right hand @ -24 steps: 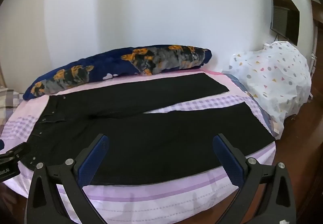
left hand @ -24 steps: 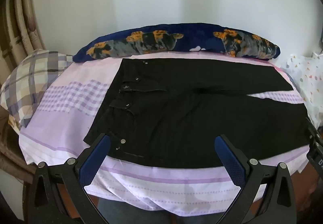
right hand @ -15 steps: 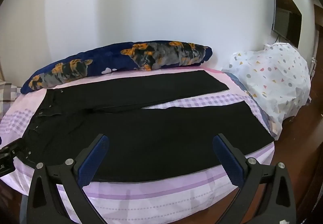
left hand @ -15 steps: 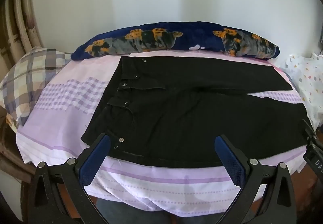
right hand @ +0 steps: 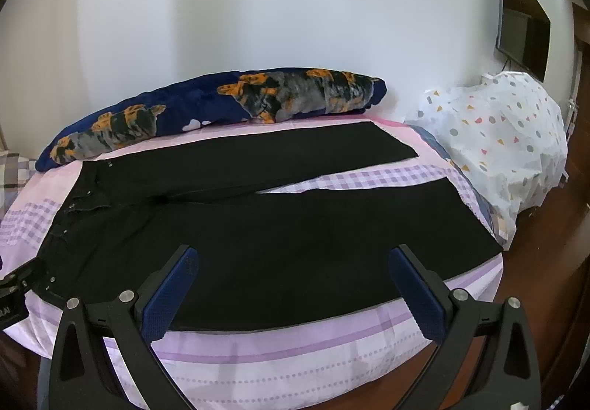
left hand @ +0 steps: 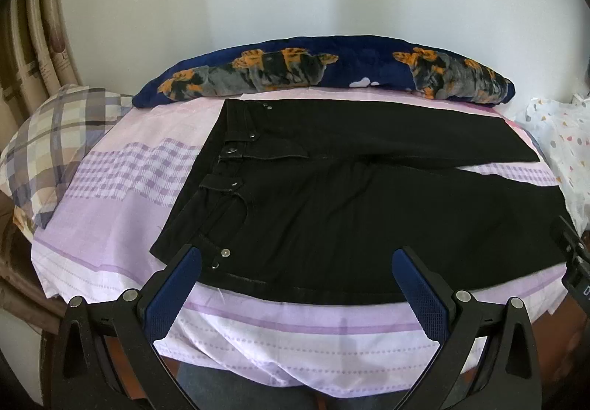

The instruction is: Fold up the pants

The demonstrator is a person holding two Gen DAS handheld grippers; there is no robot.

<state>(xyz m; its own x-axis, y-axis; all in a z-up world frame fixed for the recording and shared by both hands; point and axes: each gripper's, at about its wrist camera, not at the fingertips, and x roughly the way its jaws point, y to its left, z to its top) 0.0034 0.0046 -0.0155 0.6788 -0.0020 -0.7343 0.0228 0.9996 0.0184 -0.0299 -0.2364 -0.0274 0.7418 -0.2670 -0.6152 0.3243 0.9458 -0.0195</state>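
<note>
Black pants (left hand: 350, 196) lie flat on the bed, waistband to the left, both legs spread to the right; in the right wrist view (right hand: 258, 225) the two legs part in a V. My left gripper (left hand: 297, 255) is open and empty, hovering over the near edge of the pants by the waistband corner. My right gripper (right hand: 293, 255) is open and empty, hovering over the near leg's lower edge. Each gripper's body shows at the edge of the other's view.
The bed has a pink and purple sheet (left hand: 121, 188). A long navy and orange bolster (left hand: 324, 70) lies along the wall. A plaid pillow (left hand: 55, 137) sits at the left. A white patterned bundle (right hand: 497, 140) is at the right, with a wall TV (right hand: 521, 22) above.
Both grippers have drifted slightly; the views shift a little, with the bed appearing marginally lower and closer. The pants have not moved and both grippers stay open.
</note>
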